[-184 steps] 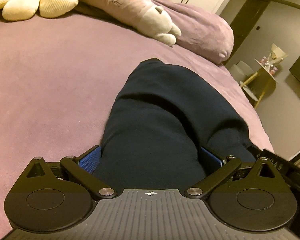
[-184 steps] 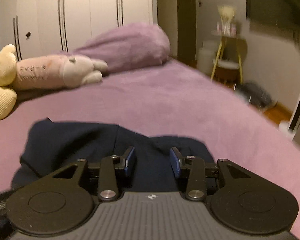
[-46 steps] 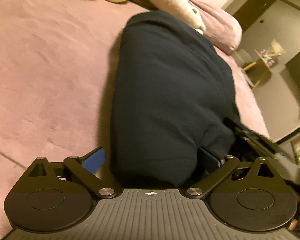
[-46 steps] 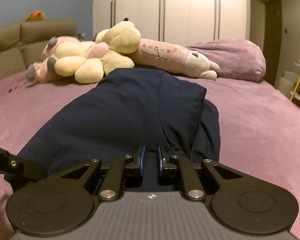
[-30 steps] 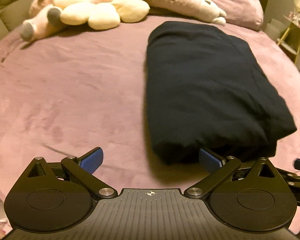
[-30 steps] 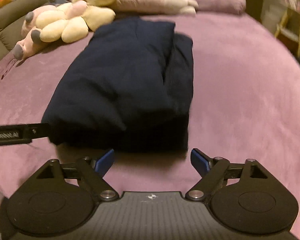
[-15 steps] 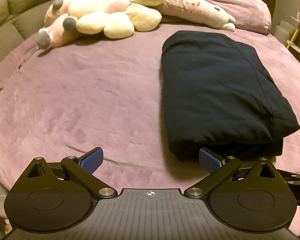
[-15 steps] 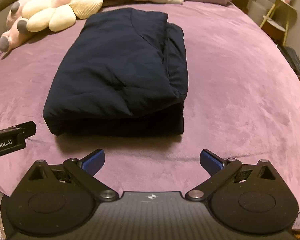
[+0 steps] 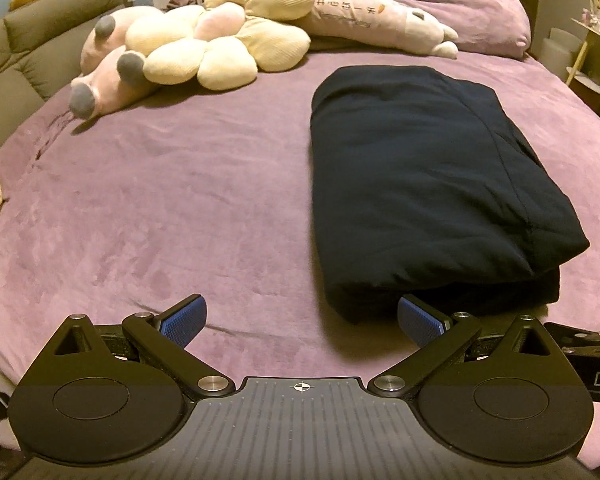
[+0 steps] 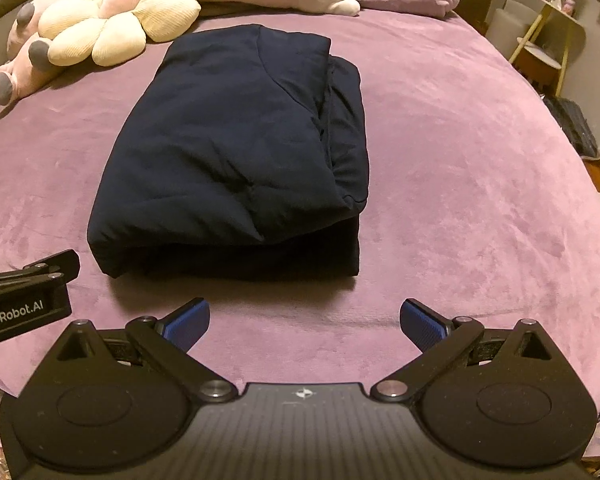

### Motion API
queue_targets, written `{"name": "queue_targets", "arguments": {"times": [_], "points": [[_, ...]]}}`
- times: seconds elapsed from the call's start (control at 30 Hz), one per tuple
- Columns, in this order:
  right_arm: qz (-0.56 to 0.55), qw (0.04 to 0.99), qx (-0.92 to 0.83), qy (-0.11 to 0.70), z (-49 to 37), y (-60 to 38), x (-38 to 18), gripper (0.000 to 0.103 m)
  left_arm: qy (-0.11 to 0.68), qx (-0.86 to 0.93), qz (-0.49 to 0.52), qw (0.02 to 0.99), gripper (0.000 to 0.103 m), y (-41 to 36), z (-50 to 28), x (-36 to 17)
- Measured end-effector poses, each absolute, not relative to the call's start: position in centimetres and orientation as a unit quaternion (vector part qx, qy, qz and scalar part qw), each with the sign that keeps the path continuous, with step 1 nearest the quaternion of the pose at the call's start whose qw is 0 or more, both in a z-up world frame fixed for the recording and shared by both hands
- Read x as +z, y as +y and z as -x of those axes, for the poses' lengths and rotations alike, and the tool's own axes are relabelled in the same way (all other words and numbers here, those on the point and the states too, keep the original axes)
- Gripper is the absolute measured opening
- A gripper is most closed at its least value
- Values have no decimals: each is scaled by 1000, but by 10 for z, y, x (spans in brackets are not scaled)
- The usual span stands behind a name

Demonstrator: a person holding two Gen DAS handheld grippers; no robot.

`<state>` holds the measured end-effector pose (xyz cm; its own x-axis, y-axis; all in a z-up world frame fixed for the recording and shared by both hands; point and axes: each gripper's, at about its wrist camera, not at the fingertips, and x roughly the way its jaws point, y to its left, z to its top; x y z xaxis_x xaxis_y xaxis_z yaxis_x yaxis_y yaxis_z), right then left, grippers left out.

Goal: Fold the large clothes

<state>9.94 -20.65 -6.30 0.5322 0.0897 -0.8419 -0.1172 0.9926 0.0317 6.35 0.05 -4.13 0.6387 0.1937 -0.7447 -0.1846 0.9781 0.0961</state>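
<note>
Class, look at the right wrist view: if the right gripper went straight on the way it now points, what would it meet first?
Probably the folded dark garment. The right gripper is open and empty, with a strip of bare purple bedspread before the garment's near edge. If it angles downward, it may touch the bedspread first; depth is unclear.

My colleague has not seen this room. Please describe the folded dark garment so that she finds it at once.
Start from the wide purple bed. Below the cream flower-shaped plush cushion lies a navy, padded fabric bundle, folded into a thick rectangle. It is the only dark, flat item there.
</note>
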Motion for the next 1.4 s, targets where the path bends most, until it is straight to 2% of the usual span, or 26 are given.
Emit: {"name": "queue_targets", "arguments": {"times": [1.4], "points": [[-2, 879, 37, 475, -100, -217, -58, 101, 415, 93, -28, 905, 103, -13, -63, -35]]}}
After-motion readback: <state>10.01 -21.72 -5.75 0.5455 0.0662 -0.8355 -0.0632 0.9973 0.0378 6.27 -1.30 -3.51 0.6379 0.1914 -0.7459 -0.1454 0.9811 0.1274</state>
